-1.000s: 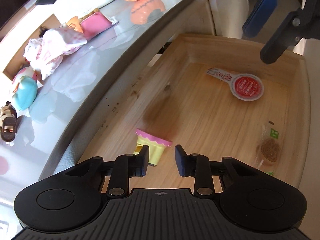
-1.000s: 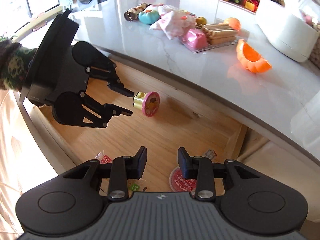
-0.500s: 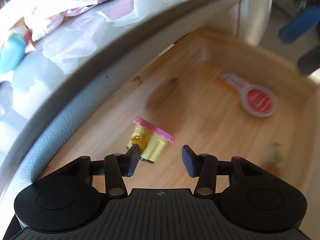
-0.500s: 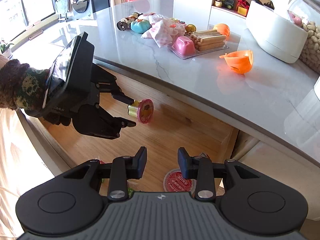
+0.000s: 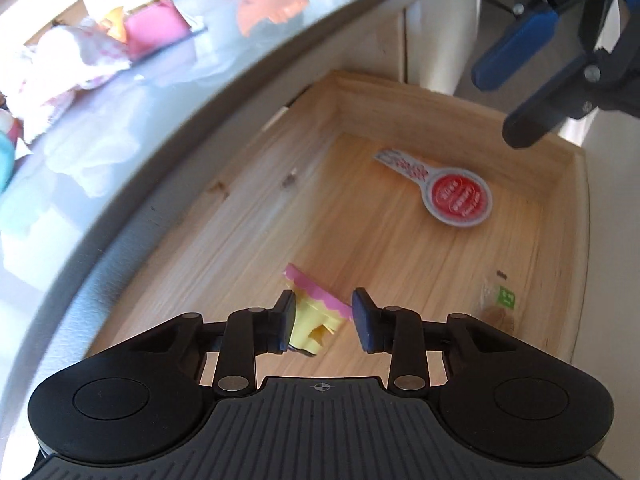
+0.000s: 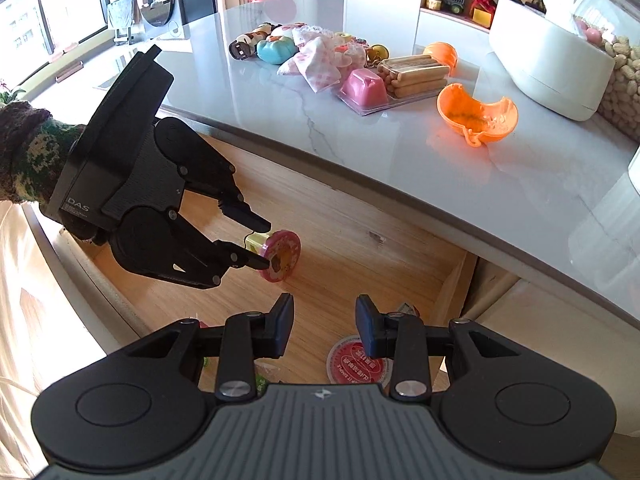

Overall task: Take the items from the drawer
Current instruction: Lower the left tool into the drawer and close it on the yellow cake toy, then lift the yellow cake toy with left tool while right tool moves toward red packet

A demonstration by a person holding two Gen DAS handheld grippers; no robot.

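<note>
The wooden drawer (image 5: 320, 220) stands pulled out under the grey counter. A small yellow cup with a pink scalloped lid (image 5: 310, 322) lies on its side on the drawer floor. My left gripper (image 5: 322, 312) straddles it and its jaws are closing: the left pad touches the yellow body, while a strip of wood still shows at the right pad. From the right wrist view, the left gripper (image 6: 260, 244) has a fingertip on each side of the cup (image 6: 282, 254). My right gripper (image 6: 323, 320) hovers open and empty above the drawer's right end.
A flat red-lidded sauce cup (image 5: 456, 196) and a clear snack packet with a green label (image 5: 500, 304) also lie in the drawer. The marble counter (image 6: 320, 120) carries toys, a pink tray with biscuit sticks (image 6: 368, 88) and an orange shell (image 6: 476, 116). A patterned sleeve (image 6: 24, 152) holds the left gripper.
My left gripper opened wider, shifted so the yellow cup sits between its fingers, then began closing. The right gripper stayed where it was, jaws unchanged.
</note>
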